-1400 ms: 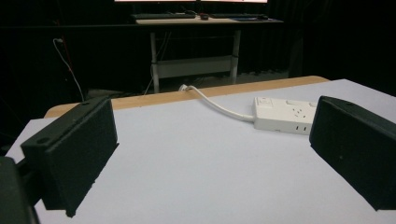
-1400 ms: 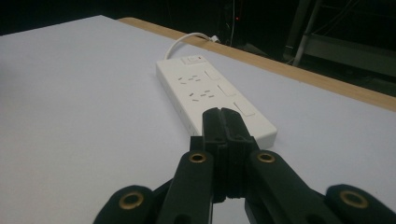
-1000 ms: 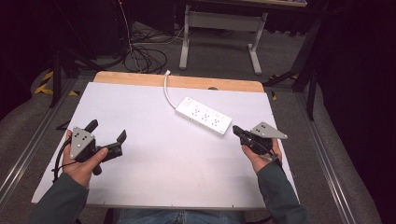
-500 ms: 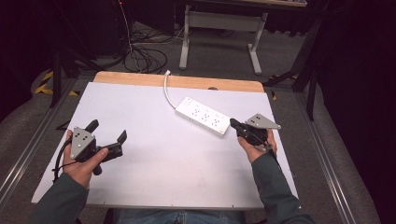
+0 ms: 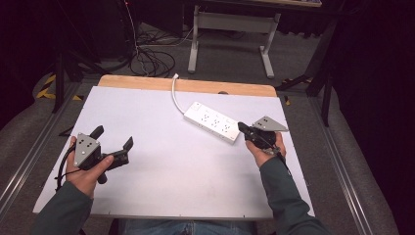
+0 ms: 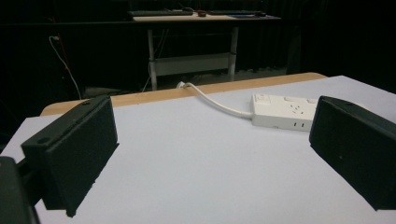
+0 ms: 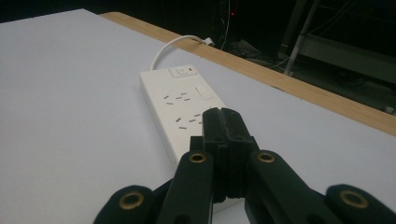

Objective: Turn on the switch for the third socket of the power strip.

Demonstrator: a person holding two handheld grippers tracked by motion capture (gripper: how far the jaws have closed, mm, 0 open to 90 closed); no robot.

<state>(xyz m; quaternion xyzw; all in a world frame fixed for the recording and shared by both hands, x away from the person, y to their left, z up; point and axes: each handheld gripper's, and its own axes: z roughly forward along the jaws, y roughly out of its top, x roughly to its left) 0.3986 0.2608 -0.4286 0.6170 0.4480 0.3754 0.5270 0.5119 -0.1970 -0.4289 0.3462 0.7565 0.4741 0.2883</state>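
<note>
The power strip lies right of centre on the counter. The right claw, pinched shut and empty, hovers at its near end; a careless nudge could skid it. The left claw gapes empty at lower left.
</note>
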